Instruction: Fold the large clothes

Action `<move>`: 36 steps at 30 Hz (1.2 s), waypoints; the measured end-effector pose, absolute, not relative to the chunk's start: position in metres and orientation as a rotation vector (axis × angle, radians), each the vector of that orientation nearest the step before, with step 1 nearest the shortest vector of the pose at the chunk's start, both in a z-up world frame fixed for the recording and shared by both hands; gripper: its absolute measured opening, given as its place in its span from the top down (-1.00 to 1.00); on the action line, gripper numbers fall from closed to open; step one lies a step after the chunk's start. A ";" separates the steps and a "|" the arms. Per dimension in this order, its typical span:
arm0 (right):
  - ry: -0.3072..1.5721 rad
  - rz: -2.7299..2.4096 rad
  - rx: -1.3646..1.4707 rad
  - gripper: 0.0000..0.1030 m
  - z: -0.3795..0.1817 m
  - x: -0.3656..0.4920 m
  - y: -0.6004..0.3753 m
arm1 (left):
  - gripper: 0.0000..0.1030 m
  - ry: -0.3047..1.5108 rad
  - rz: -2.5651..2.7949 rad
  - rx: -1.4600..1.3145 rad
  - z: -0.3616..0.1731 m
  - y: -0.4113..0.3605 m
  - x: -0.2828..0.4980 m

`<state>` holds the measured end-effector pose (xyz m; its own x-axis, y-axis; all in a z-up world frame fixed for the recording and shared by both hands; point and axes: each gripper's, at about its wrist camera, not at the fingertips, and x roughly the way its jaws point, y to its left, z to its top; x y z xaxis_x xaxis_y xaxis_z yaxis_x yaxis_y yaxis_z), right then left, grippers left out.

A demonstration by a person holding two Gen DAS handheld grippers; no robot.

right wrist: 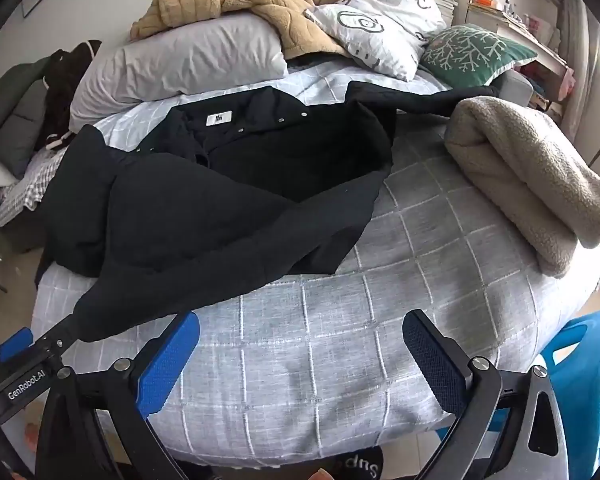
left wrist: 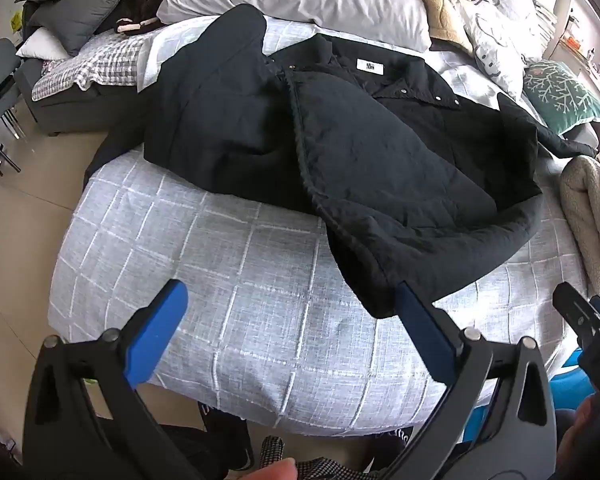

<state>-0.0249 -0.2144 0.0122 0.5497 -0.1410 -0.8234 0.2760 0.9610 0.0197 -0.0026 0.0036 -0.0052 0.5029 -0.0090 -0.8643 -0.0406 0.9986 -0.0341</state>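
Note:
A large black quilted jacket lies spread on the grey checked bedspread, collar and white label toward the pillows. It also shows in the right wrist view, with one sleeve stretched out to the far right. My left gripper is open and empty above the near bed edge; its right finger is at the jacket's near hem corner. My right gripper is open and empty over bare bedspread, just in front of the jacket's hem.
A folded beige fleece blanket lies on the bed's right side. Pillows, a tan blanket and a green cushion sit at the head. A blue stool stands at the right, a grey sofa and chair at the left.

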 end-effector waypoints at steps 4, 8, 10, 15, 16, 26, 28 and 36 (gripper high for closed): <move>0.972 -0.241 0.162 -1.00 0.012 -0.025 -0.214 | -1.00 1.043 0.019 -0.052 -0.002 0.001 -0.003; 0.974 -0.237 0.167 -1.00 0.012 -0.025 -0.214 | -1.00 1.044 0.020 -0.053 -0.003 0.001 -0.002; 0.975 -0.236 0.165 -1.00 0.012 -0.025 -0.214 | -1.00 1.044 0.020 -0.054 -0.003 0.002 -0.002; 0.976 -0.235 0.162 -1.00 0.010 -0.025 -0.210 | -1.00 1.044 0.022 -0.052 -0.002 0.001 -0.003; 0.975 -0.235 0.162 -1.00 0.010 -0.025 -0.212 | -1.00 1.043 0.023 -0.050 -0.002 0.001 -0.003; 0.974 -0.233 0.164 -1.00 0.011 -0.026 -0.212 | -1.00 1.043 0.022 -0.046 -0.002 0.002 -0.004; 0.975 -0.231 0.163 -1.00 0.011 -0.026 -0.212 | -1.00 1.044 0.021 -0.048 -0.002 0.003 -0.004; 0.971 -0.226 0.162 -1.00 0.014 -0.026 -0.211 | -1.00 1.048 0.019 -0.036 -0.003 0.001 -0.005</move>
<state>-0.0264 -0.2114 0.0137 0.5439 -0.1171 -0.8309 0.2611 0.9647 0.0349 -0.0047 0.0012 -0.0027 0.4990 -0.0014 -0.8666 -0.0326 0.9993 -0.0204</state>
